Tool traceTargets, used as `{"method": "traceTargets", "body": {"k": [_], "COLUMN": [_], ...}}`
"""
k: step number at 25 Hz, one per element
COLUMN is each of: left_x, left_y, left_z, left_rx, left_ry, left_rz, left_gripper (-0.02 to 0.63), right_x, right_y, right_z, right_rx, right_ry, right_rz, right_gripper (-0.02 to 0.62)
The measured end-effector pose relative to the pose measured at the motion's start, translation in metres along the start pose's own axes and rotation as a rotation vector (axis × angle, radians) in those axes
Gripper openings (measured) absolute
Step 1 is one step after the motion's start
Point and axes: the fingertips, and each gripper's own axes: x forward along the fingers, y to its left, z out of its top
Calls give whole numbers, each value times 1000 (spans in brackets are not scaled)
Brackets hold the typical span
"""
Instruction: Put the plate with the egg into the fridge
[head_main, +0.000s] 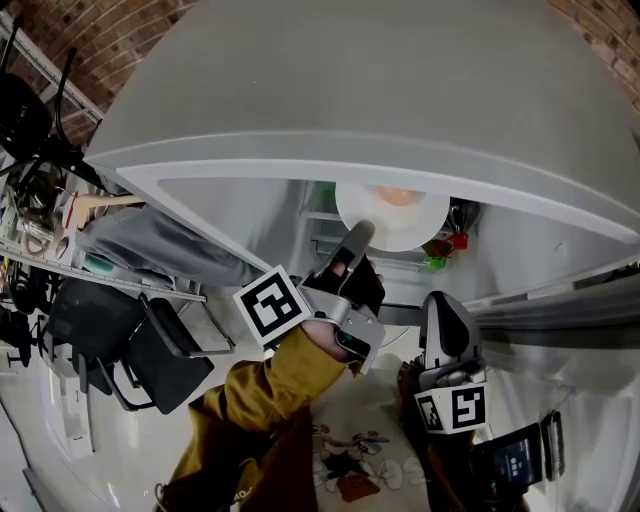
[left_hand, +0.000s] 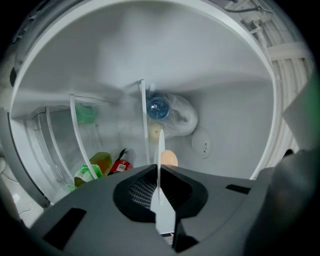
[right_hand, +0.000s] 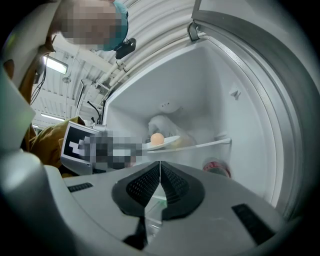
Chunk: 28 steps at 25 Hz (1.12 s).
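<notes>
Head view: the fridge stands open. The left tongs reach inside and are clamped on the near rim of the white plate. The egg sits toward the plate's far side. The right tongs hang lower, outside the compartment and apart from the plate.

Left gripper view: the jaws are closed on the plate rim, which shows edge-on as a thin white sliver between them. The egg peeks over just beyond. Deeper in are a bagged bottle, a green bottle and a red can.

Right gripper view: the jaws are pressed together with nothing between them. The plate with the egg lies level along the front edge of a shelf, toward its left end. I cannot tell whether it rests on the shelf or hovers just above.

Judgement: the placing step is nearly finished.
- Keep the plate flat so the egg does not roll.
- Lower it until the base bears fully on the shelf.
- Slide it inward off the front edge, stopping short of the bagged bottle.
- Only then open the left tongs and draw them straight back, so the rim is not dragged outward.
</notes>
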Motion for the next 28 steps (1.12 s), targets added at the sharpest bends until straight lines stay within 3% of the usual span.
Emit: {"method": "traceTargets", "body": {"k": [28], "left_x": [32], "left_y": [10], "left_z": [21], "left_rx": [-37], "left_ry": [-30], "left_rz": [35], "left_gripper": [17], "right_x": [1], "right_y": [-7], "right_z": [6], "right_rx": [-3], "right_ry": [-14], "right_rz": [-30], "right_gripper": [8]}}
